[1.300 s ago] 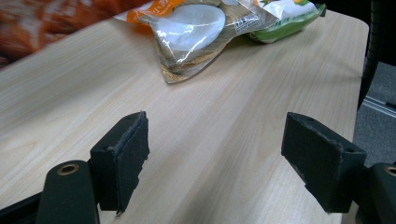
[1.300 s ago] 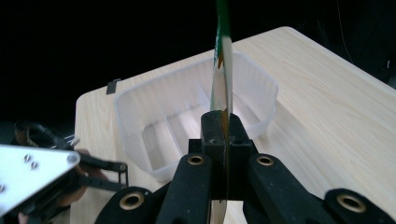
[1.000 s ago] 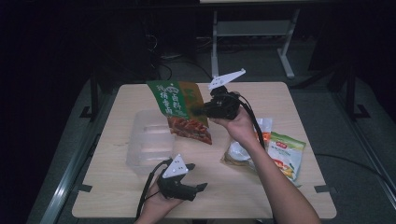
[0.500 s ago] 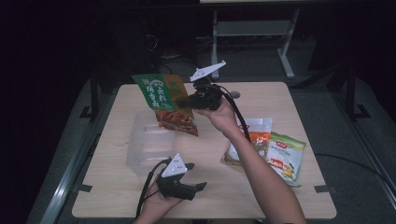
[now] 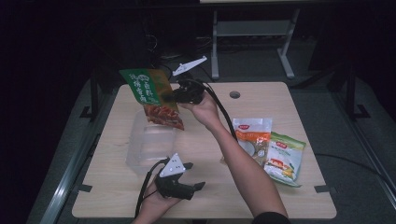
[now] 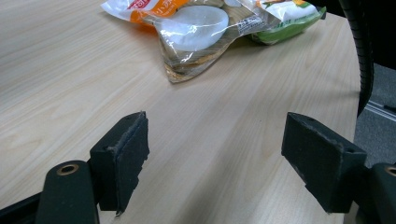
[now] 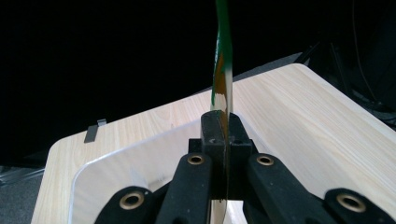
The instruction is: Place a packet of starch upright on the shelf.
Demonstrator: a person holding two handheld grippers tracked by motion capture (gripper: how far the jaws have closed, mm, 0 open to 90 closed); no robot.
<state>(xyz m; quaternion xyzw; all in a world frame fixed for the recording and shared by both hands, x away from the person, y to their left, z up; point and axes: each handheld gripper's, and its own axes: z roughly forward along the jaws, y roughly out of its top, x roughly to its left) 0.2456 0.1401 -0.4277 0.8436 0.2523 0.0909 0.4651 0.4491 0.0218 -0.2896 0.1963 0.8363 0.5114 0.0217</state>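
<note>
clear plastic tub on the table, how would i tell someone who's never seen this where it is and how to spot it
Start at the wooden table and look to its left half, just ahead of the left gripper. The clear plastic tub sits there, under the green snack bag held up by the right gripper. Unlike the printed packets lying at the right, it is see-through and boxy.

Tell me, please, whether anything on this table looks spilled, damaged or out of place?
Nothing stands out. The right gripper holds the green snack bag above the clear plastic bin; two other snack packets lie intact, overlapping.
</note>
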